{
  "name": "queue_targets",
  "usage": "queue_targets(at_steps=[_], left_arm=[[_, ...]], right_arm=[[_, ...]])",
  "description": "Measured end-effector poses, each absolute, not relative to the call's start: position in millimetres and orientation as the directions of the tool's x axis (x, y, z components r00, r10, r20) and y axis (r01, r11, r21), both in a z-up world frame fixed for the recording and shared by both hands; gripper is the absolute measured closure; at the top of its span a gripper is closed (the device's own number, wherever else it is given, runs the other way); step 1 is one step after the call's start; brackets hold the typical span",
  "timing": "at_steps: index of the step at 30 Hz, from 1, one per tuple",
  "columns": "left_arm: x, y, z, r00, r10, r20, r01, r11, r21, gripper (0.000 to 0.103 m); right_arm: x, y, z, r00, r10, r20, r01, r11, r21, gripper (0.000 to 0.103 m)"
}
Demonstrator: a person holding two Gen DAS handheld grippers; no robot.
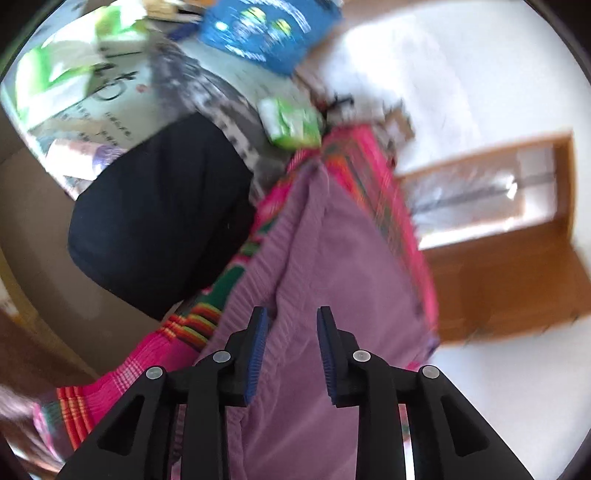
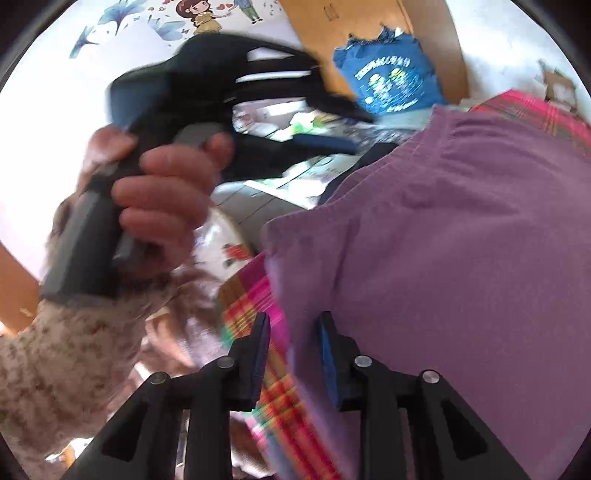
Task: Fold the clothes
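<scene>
Both wrist views are blurred, and each looks down along a black claw with blue pads. In the left wrist view, the left claw (image 1: 291, 314) stands open, its two fingers apart, and a purple garment (image 1: 332, 258) fills the gap between them and runs away ahead of the tips; whether the pads touch the cloth cannot be told. The garment lies on a bright pink striped cloth (image 1: 177, 332) that shows along its left edge and beyond its far end. To the left of it sits a dark navy garment (image 1: 159, 221), and past that a green and white packet (image 1: 291, 122) and a blue printed bag (image 1: 266, 29). A wooden-framed door (image 1: 498, 229) stands at the right. In the right wrist view, the right claw (image 2: 293, 319) is also open, with the near edge of the purple garment lying between its fingers and spreading up and to the right. The striped cloth shows beneath, at the left finger. Up at the left, the person's left hand (image 2: 162, 192), in a mottled fuzzy sleeve (image 2: 55, 362), grips the handle of the other claw.
</scene>
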State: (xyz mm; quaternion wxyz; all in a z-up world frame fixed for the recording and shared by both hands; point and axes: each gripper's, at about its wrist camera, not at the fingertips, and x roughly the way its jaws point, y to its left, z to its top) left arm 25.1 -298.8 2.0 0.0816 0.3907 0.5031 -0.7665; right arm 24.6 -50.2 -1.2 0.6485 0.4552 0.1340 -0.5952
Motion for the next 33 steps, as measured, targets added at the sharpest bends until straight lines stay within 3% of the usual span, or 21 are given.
queue_targets(at_steps=[3, 8, 16, 17, 18, 19, 33], left_arm=[[8, -289, 2, -0.609, 0.241, -0.756, 0.544, -0.566, -0.619, 0.074], [-8, -284, 0, -0.536, 0.213, -0.817, 0.565, -0.628, -0.535, 0.074], [-16, -278, -5, -0.498, 0.217, -0.839, 0.536, -0.684, -0.495, 0.077], [-16, -277, -5, -0.497, 0.216, -0.840, 0.534, -0.687, -0.493, 0.079], [-16, -277, -5, -0.497, 0.216, -0.841, 0.532, -0.690, -0.491, 0.094], [-16, -279, -7, -0.497, 0.224, -0.838, 0.536, -0.681, -0.499, 0.096], [-6, -287, -13, -0.559, 0.203, -0.804, 0.569, -0.612, -0.550, 0.098]], right_arm=[[23, -34, 4, 0.339, -0.647, -0.684, 0.862, -0.079, 0.501, 0.073], [11, -3, 10, 0.315, -0.676, -0.666, 0.848, -0.115, 0.517, 0.073], [-18, 27, 12, 0.244, -0.717, -0.653, 0.817, -0.211, 0.537, 0.072], [-16, 27, 13, 0.238, -0.719, -0.653, 0.814, -0.220, 0.538, 0.072], [-19, 25, 13, 0.232, -0.721, -0.653, 0.811, -0.228, 0.539, 0.072], [-19, 27, 12, 0.230, -0.721, -0.653, 0.809, -0.231, 0.540, 0.072], [-16, 21, 4, 0.225, -0.703, -0.674, 0.806, -0.255, 0.534, 0.072]])
